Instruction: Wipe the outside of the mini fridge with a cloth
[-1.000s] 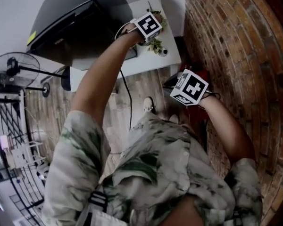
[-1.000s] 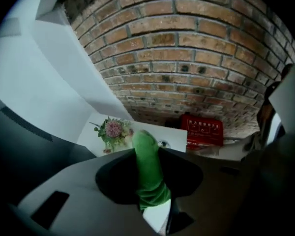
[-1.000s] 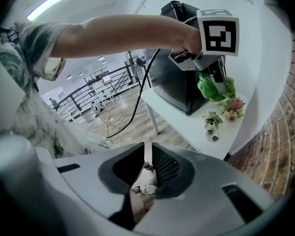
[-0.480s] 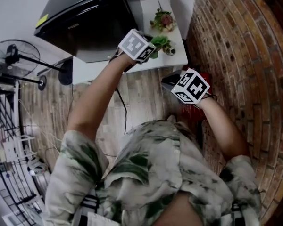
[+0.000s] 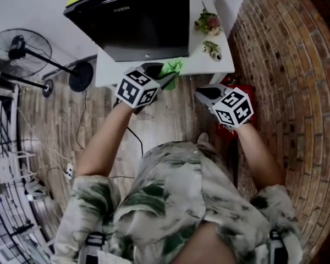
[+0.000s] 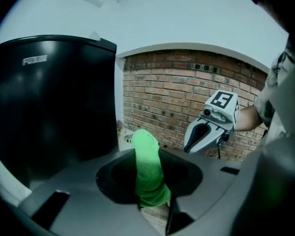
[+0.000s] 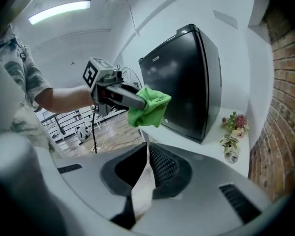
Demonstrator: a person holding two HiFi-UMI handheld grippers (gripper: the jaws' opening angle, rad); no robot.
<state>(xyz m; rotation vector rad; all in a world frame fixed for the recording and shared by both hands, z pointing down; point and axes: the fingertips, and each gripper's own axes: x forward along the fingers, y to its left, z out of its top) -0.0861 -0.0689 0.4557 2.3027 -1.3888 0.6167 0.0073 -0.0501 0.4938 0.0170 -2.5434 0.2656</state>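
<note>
A black mini fridge [image 5: 137,18] stands on a low white table [image 5: 201,60], its door facing me. My left gripper [image 5: 164,78] is shut on a bunched green cloth [image 5: 172,67], held in the air just off the table's front edge, below the fridge door and not touching it. In the left gripper view the cloth [image 6: 148,171] fills the gap between the jaws, with the fridge [image 6: 49,107] close on the left. My right gripper [image 5: 201,94] hangs to the right over the floor, jaw tips together and holding nothing. The right gripper view shows the cloth [image 7: 150,109] in front of the fridge [image 7: 187,77].
Dried flowers [image 5: 208,22] and a small lying vase [image 5: 213,48] sit on the table right of the fridge. A brick wall [image 5: 286,65] runs along the right. A standing fan [image 5: 16,48] and a wire rack [image 5: 5,164] are at the left. A cable [image 5: 135,136] trails over the wood floor.
My left gripper has drawn back with the cloth from beside the fridge to in front of the table edge. The fridge has come to the middle of the head view. The right gripper hardly moved.
</note>
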